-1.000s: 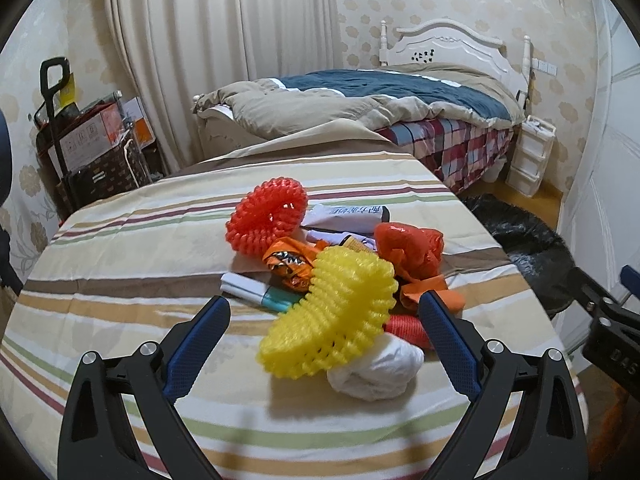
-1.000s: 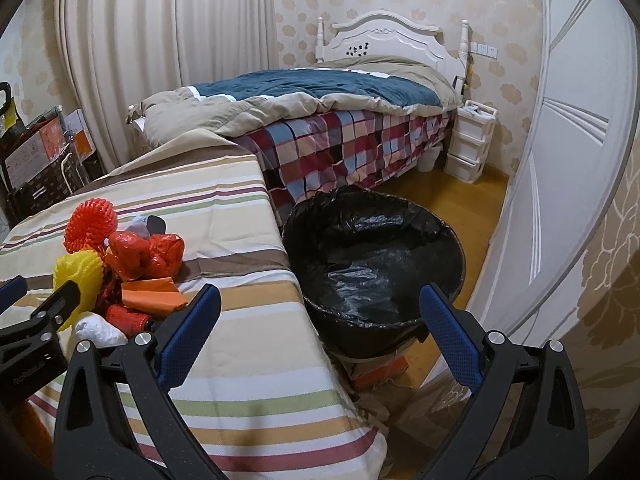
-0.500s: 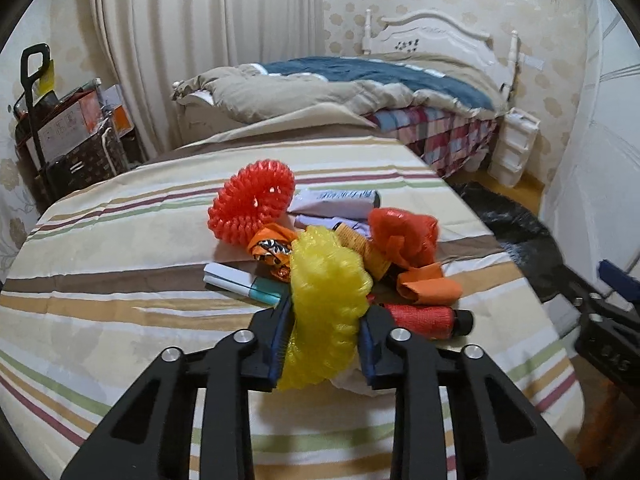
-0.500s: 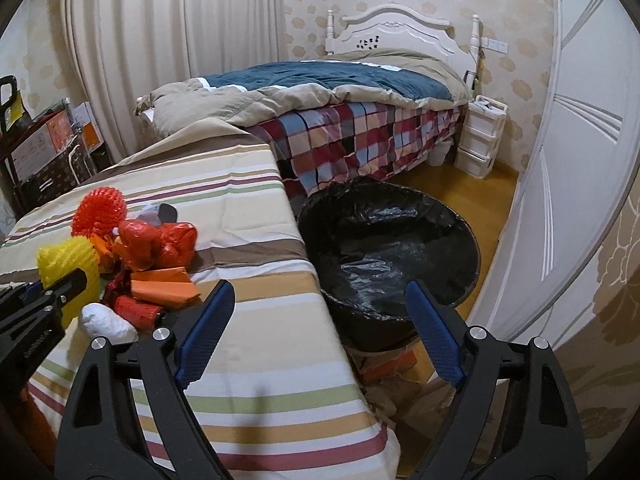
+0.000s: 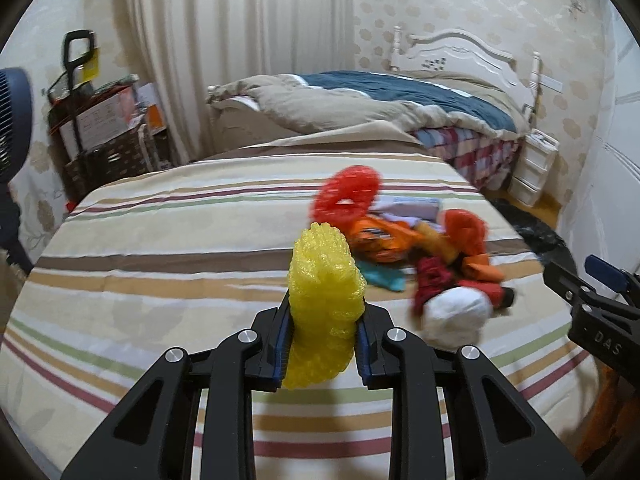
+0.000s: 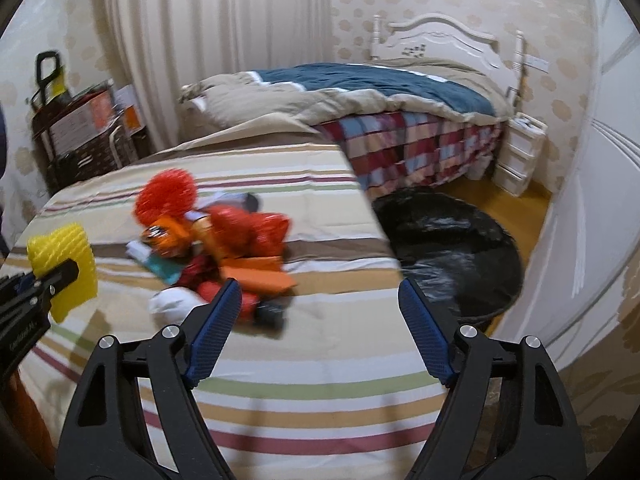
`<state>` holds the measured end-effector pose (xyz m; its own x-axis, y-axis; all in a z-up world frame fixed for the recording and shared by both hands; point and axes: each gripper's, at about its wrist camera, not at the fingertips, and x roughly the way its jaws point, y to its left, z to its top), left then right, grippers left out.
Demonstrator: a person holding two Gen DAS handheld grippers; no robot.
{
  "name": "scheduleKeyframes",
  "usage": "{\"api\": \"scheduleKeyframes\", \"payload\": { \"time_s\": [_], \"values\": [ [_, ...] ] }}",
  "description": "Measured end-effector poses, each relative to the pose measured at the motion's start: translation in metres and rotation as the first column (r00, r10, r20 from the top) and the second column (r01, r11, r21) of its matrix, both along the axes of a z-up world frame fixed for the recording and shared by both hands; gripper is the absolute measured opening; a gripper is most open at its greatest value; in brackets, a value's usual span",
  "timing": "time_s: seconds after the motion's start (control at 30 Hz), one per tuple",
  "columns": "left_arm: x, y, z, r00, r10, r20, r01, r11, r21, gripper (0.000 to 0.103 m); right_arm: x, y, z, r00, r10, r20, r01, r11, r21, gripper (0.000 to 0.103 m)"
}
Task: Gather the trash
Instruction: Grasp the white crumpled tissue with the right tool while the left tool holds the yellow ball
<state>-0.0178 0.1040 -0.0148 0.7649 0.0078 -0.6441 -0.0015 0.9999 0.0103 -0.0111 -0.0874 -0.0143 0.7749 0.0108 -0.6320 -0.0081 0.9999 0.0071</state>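
Trash: one yellow foam net (image 5: 322, 300) clamped in left tool (image 5: 323, 344); right tool (image 6: 320, 328) wide, narrowing, empty.

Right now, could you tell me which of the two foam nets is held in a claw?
The yellow foam net, pinched in the left claw; the red foam net lies on the pile.

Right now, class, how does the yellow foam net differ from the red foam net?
The yellow foam net is squeezed flat in the left claw and clear of the pile; the red foam net lies on the striped cloth, keeping its open ring shape. Both are knobbly foam mesh.
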Motion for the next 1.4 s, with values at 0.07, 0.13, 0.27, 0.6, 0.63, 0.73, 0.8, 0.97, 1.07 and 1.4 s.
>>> {"api": "scheduleKeyframes", "payload": {
  "time_s": [0.07, 0.13, 0.27, 0.6, 0.63, 0.73, 0.8, 0.97, 1.07, 1.4],
  "values": [
    [-0.002, 0.014, -0.003, 1.000, 0.026, -0.005, -0.026, 1.000, -0.004, 0.027, -0.001, 0.016, -0.002, 0.999, 0.036, -0.004, -0.036, 0.999, -0.014, 0.078],
    [-0.004, 0.025, -0.006, 0.999, 0.047, -0.013, -0.047, 0.999, -0.010, 0.027, -0.001, 0.030, -0.003, 0.998, 0.069, -0.009, -0.070, 0.997, -0.024, 0.078],
    [-0.007, 0.044, -0.013, 0.997, 0.080, -0.023, -0.081, 0.997, -0.017, 0.027, -0.002, 0.056, -0.009, 0.992, 0.120, -0.024, -0.121, 0.992, -0.045, 0.077],
    [-0.011, 0.064, -0.023, 0.995, 0.095, -0.032, -0.096, 0.994, -0.044, 0.027, 0.006, 0.088, -0.026, 0.979, 0.179, -0.099, -0.186, 0.981, -0.060, 0.066],
    [-0.012, 0.064, -0.023, 0.995, 0.092, -0.032, -0.094, 0.995, -0.046, 0.027, 0.007, 0.090, -0.028, 0.977, 0.182, -0.107, -0.189, 0.980, -0.061, 0.060],
    [-0.011, 0.064, -0.026, 0.996, 0.083, -0.036, -0.085, 0.995, -0.055, 0.027, 0.011, 0.090, -0.035, 0.971, 0.193, -0.140, -0.201, 0.979, -0.044, 0.046],
    [-0.011, 0.064, -0.028, 0.996, 0.079, -0.039, -0.082, 0.995, -0.059, 0.027, 0.011, 0.091, -0.037, 0.971, 0.193, -0.141, -0.201, 0.979, -0.038, 0.042],
    [-0.011, 0.061, -0.027, 0.997, 0.068, -0.040, -0.070, 0.995, -0.068, 0.027, 0.009, 0.085, -0.033, 0.974, 0.189, -0.127, -0.192, 0.981, -0.016, 0.026],
    [-0.011, 0.057, -0.025, 0.997, 0.062, -0.035, -0.064, 0.996, -0.068, 0.027, 0.007, 0.082, -0.031, 0.975, 0.188, -0.120, -0.191, 0.982, -0.015, 0.026],
    [-0.010, 0.047, -0.017, 0.999, 0.041, -0.016, -0.042, 0.996, -0.081, 0.027, -0.002, 0.070, -0.012, 0.983, 0.174, -0.063, -0.174, 0.985, -0.001, 0.026]
  ]
}}
